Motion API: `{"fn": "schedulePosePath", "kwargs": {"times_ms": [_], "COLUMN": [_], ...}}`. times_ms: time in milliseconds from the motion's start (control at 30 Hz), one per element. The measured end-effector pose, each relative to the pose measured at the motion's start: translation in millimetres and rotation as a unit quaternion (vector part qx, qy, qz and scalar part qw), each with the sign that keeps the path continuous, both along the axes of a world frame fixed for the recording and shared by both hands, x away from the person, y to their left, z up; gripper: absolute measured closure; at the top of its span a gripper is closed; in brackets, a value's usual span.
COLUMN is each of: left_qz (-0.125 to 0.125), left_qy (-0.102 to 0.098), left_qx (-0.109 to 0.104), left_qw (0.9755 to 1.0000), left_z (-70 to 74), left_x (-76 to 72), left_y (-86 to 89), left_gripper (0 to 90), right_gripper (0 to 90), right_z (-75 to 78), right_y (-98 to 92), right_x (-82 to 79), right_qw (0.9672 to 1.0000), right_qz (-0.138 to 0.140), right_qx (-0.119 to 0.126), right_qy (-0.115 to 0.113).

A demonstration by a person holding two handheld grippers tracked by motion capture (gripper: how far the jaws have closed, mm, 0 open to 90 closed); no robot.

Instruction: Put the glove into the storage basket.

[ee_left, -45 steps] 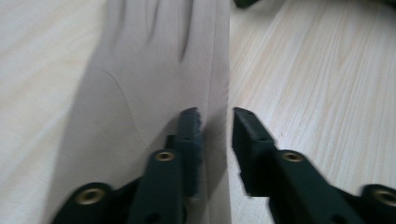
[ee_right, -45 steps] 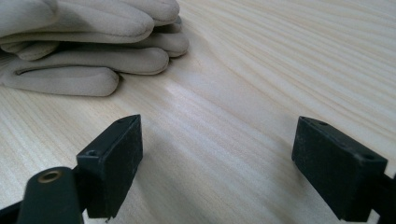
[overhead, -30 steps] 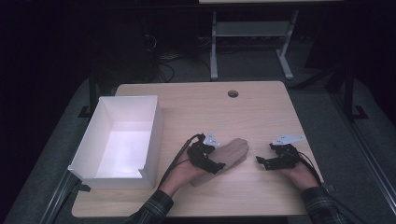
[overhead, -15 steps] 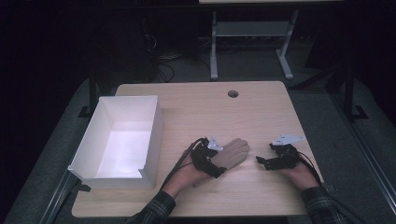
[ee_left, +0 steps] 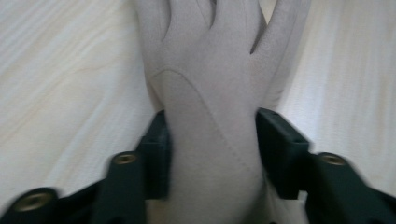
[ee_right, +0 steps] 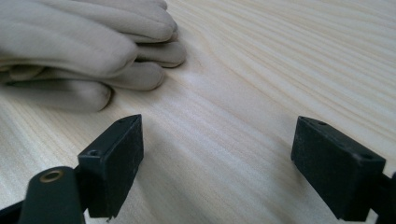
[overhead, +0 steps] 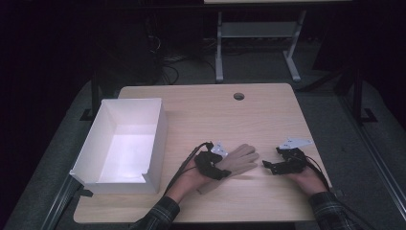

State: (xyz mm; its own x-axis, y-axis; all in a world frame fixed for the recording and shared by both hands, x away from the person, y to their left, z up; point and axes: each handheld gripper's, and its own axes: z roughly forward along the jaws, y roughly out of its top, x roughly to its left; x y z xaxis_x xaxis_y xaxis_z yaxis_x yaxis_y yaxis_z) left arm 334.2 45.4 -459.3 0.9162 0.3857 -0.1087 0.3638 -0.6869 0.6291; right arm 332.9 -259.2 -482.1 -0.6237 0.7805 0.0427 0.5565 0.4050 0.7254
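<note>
Since the earlier frames the left gripper [overhead: 225,168] has slid a little toward 3 o'clock along the glove [overhead: 235,162], and its jaws have just been closing — they now press on the glove's cuff from both sides, the fabric narrowed between the pads [ee_left: 158,144]. The beige glove lies flat on the wooden table [overhead: 210,110], near its front edge, with its fingers pointing toward 2 o'clock in the high view and the cuff end under the left hand [overhead: 191,178]. The right gripper [overhead: 268,166] rests on the table just beyond the glove's fingertips at 3 o'clock; its jaws stand wide apart with bare wood between them. A white box [overhead: 158,139] sits well apart at 9 o'clock.
</note>
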Motion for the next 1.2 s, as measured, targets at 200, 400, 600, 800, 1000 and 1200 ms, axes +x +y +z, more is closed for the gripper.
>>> {"fn": "schedulePosePath", "kwargs": {"times_ms": [200, 400, 600, 800, 1000, 1200], "left_qz": [0.005, 0.016, 0.034, 0.051, 0.065, 0.073], "left_qy": [0.02, 0.036, 0.036, 0.042, 0.033, 0.023], "left_qx": [-0.008, -0.011, -0.011, -0.034, -0.04, -0.05], "left_qw": [0.9998, 0.9992, 0.9987, 0.9973, 0.9965, 0.9958], "left_z": [0.6, 5.5, 22.4, 49.9, 84.0, 109.7], "left_x": [0.0, 2.4, 3.6, 3.8, 4.8, 7.8], "left_y": [0.4, 2.7, 8.3, 14.8, 21.5, 32.0], "left_gripper": [68.8, 69.7, 69.7, 69.6, 69.6, 69.5], "right_gripper": [16.4, 16.4, 16.4, 16.4, 16.4, 16.4], "right_z": [0.0, 0.0, -0.2, -0.2, -0.3, -0.2], "right_y": [0.3, 0.1, 0.2, 0.2, 0.8, 0.9], "right_x": [0.1, 0.4, 0.4, 0.4, 0.2, 0.2], "right_qw": [1.0, 1.0, 1.0, 1.0, 1.0, 1.0], "right_qz": [-0.001, 0.0, 0.0, 0.0, -0.003, -0.002], "right_qx": [0.0, -0.002, -0.001, -0.001, 0.002, 0.002], "right_qy": [0.0, -0.001, -0.002, -0.002, -0.001, -0.001]}}
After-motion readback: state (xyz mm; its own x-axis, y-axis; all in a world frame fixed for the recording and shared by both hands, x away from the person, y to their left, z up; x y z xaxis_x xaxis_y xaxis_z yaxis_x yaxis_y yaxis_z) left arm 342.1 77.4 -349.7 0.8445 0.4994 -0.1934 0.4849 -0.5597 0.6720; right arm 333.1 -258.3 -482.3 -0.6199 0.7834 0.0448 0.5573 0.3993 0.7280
